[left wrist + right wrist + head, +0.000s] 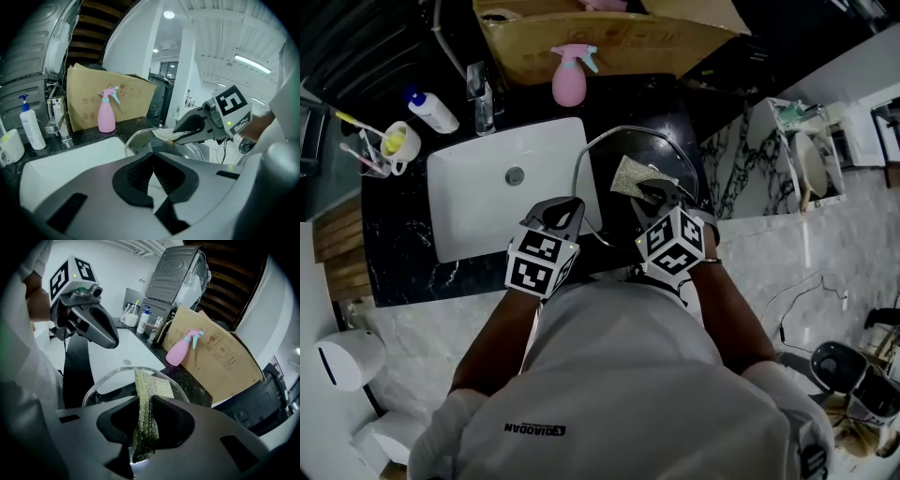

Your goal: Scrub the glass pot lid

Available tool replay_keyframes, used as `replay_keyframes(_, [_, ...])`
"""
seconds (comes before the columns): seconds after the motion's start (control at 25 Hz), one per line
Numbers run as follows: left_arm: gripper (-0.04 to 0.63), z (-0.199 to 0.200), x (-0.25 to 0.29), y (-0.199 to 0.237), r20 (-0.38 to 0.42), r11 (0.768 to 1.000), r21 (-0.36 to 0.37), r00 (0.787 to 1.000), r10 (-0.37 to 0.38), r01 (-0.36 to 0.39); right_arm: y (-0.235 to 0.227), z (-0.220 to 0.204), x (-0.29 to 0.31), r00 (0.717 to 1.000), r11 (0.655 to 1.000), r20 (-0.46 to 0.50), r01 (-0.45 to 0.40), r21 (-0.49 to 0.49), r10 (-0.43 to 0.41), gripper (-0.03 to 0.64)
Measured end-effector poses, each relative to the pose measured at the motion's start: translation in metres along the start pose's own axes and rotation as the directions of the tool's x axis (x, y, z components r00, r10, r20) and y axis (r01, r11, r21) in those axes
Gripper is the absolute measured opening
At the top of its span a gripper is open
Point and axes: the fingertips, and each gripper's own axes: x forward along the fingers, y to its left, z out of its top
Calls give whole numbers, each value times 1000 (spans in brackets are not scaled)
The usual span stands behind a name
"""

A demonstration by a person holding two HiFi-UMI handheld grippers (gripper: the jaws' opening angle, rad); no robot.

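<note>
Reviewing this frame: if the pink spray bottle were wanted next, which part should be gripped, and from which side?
Probably the narrow neck just under the trigger head of the pink spray bottle, approached from the sink side. The bottle stands upright and its body widens towards the base, so the neck is the slimmest part. The cardboard box sits close behind it, which seems to block any approach from the back.

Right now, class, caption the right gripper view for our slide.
Right gripper shut on a yellow-green mesh scouring pad over a round glass pot lid.
</note>
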Motion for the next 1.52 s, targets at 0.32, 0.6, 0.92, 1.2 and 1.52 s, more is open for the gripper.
replay_keyframes(0.32, [15,-3,-3,1,-1,1000,6,1000,-13,13,12,6,-1,1000,1000,2,-19,14,19,104])
replay_keyframes(0.6, [15,-5,-4,1,-8,999,19,1000,-30,30,24,11,-4,999,998,8,-47,40,47,104])
replay_keyframes(0.92, [15,-8,-4,1,-15,999,28,999,-43,43,40,17,-8,997,996,16,-79,52,78,104])
replay_keyframes(1.2, [15,-4,-2,1,-11,998,36,999,-50,50,56,33,-22,982,978,83,-178,109,170,92])
replay_keyframes(1.52, [15,3,1,7,6,999,24,1000,-30,29,33,50,-38,978,980,164,-152,130,130,91])
